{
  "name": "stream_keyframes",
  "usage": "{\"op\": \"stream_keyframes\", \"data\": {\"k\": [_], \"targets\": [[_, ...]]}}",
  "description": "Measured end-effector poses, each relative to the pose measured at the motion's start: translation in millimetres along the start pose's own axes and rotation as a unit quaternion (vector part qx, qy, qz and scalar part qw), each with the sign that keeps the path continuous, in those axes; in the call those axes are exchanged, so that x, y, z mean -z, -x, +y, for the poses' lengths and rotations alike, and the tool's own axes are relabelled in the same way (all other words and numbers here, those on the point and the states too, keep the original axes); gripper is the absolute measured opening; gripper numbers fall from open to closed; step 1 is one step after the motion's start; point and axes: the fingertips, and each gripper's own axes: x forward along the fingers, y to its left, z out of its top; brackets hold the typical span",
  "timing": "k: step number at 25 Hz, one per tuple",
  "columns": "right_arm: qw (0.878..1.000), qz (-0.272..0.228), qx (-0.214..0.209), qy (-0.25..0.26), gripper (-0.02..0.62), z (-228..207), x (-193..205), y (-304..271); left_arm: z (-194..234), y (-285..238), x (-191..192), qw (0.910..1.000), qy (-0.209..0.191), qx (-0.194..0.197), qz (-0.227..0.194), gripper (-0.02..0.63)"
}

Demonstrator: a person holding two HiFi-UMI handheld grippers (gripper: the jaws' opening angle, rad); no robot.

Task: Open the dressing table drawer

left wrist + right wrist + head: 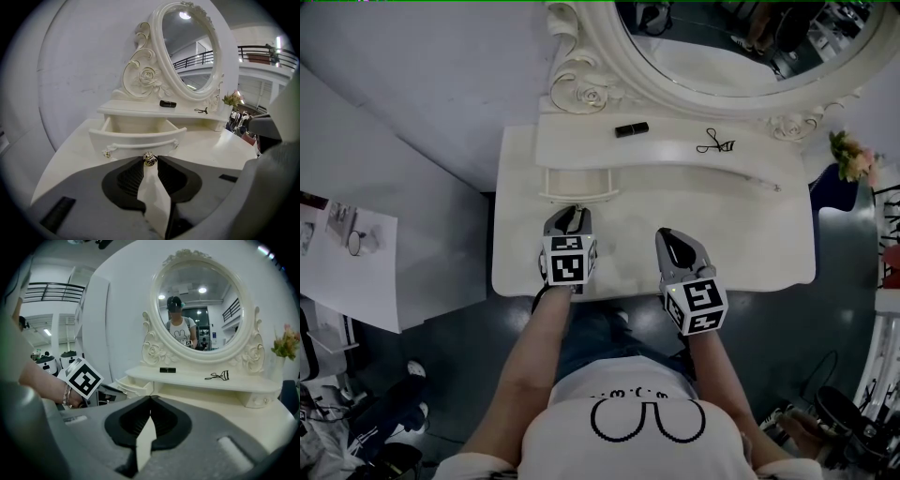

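The small white drawer (pixel 577 184) under the dressing table's upper shelf stands pulled out, its inside bare in the left gripper view. A small metal knob (pixel 149 159) sits at the middle of the curved drawer front (pixel 140 143). My left gripper (pixel 572 211) (pixel 150 160) is shut on that knob, pinching it at the fingertips. My right gripper (pixel 668 235) (pixel 150 398) hovers over the tabletop to the right, shut with nothing in it. From the right gripper view the open drawer (pixel 133 386) and the left gripper's marker cube lie to the left.
A black tube (pixel 631 129) and an eyelash curler (pixel 713 144) lie on the upper shelf (pixel 675 150). The oval mirror (pixel 722 47) rises behind it. Flowers (pixel 853 157) stand at the right end. Papers (pixel 347 253) lie on a surface to the left.
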Motion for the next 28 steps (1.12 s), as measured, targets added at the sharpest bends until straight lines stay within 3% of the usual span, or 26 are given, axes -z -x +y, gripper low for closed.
{"op": "stream_keyframes", "data": {"k": [8, 16, 28], "targets": [[1.0, -0.021, 0.003, 0.004, -0.002, 0, -14, 10, 5, 17, -10, 0.9997, -0.004, -0.003, -0.023, 0.121], [0.998, -0.055, -0.003, 0.018, -0.002, 9, -24, 40, 5, 71, -19, 0.9972, -0.016, -0.022, -0.07, 0.121], [0.993, -0.112, 0.002, 0.041, -0.002, 23, -50, 96, 6, 177, -43, 0.9808, -0.056, -0.021, -0.186, 0.1]]}}
